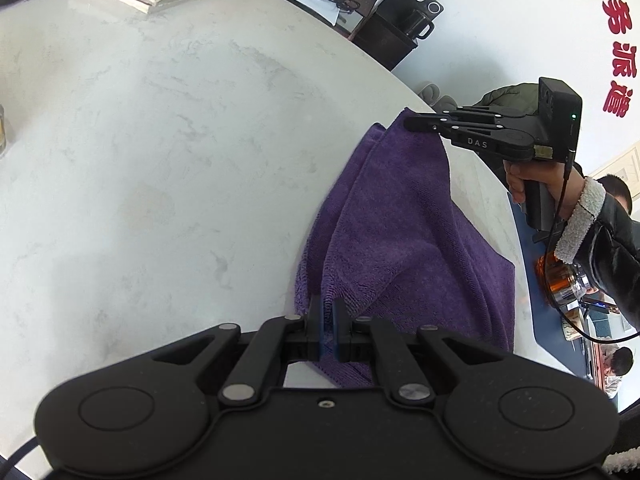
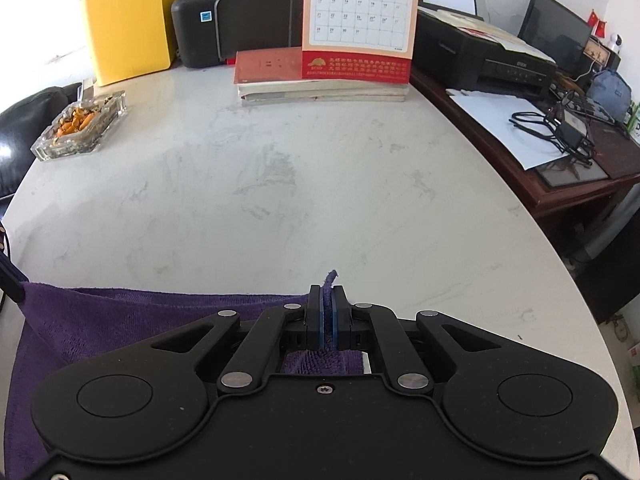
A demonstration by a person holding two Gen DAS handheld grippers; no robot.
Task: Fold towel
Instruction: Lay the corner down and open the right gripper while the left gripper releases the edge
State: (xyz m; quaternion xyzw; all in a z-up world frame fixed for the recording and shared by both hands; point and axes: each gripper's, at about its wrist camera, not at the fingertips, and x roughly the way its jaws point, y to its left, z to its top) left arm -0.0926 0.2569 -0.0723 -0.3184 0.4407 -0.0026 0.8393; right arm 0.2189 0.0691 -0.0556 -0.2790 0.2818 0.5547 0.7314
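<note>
A purple towel (image 1: 400, 236) hangs stretched between my two grippers above the white marble table (image 1: 180, 160), its lower part draped on the table near the right edge. My left gripper (image 1: 327, 304) is shut on the near corner of the towel. In the left wrist view my right gripper (image 1: 414, 123), held by a hand in a dark sleeve, pinches the far corner. The right wrist view shows my right gripper (image 2: 327, 294) shut on the towel (image 2: 100, 320), a purple tip sticking out between its blue pads; the cloth runs off to the left.
A glass ashtray (image 2: 78, 126) sits at the table's far left. Stacked books (image 2: 320, 84) with a desk calendar (image 2: 360, 16) stand at the back, beside a printer (image 2: 236, 24) and a yellow box (image 2: 128, 24). A wooden desk (image 2: 560, 160) with papers and cables flanks the right.
</note>
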